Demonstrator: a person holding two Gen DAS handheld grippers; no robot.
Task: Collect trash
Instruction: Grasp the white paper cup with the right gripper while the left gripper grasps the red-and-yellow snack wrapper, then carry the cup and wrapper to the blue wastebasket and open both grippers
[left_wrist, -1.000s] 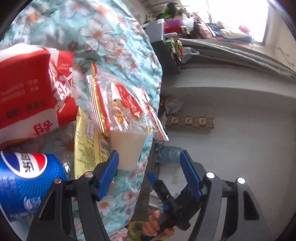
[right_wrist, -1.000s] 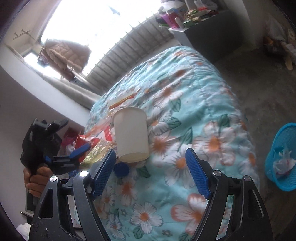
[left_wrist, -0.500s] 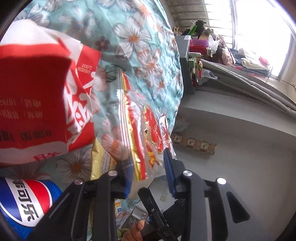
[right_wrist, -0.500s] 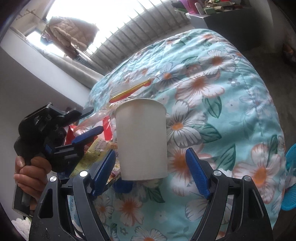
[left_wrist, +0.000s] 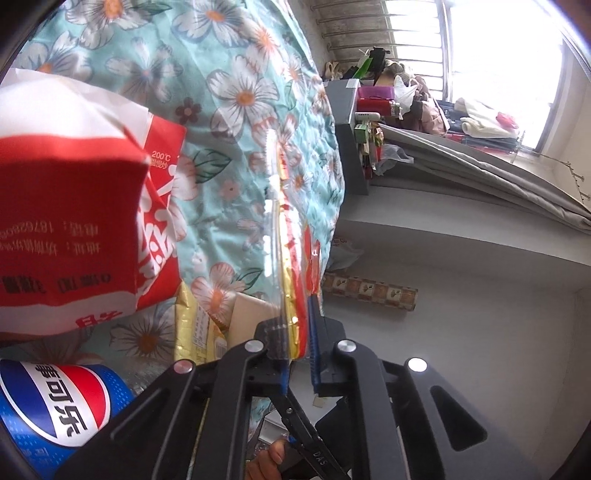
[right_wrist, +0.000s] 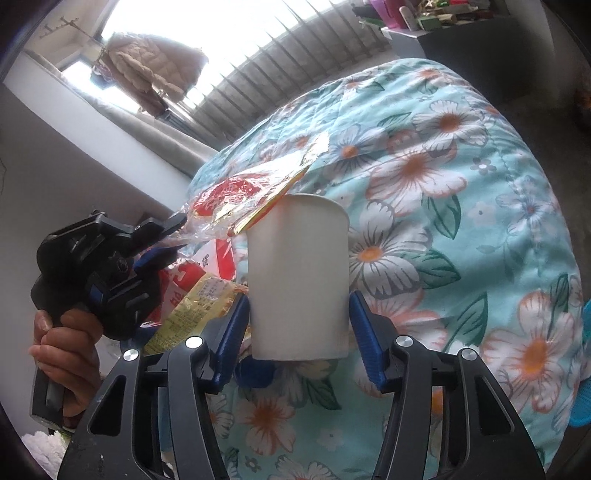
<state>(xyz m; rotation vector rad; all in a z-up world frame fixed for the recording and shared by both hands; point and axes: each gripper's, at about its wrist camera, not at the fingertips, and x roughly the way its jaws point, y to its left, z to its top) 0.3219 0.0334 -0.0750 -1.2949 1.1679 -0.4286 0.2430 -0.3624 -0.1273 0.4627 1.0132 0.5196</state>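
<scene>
Since the earlier frame we see both claws draw in on their trash: the left claw (left_wrist: 295, 354) has clamped down on the clear snack wrapper (left_wrist: 286, 258), and the right claw (right_wrist: 299, 332) has just been closing about the white paper cup (right_wrist: 299, 280), its blue pads now against the cup's sides. The wrapper stands edge-on above the flowered bedspread (right_wrist: 443, 206). The cup lies on the bed, its base near us. Left of it we note a yellow packet (right_wrist: 195, 310), a red-and-white carton (left_wrist: 74, 229) and a blue cola bottle (left_wrist: 55, 406).
</scene>
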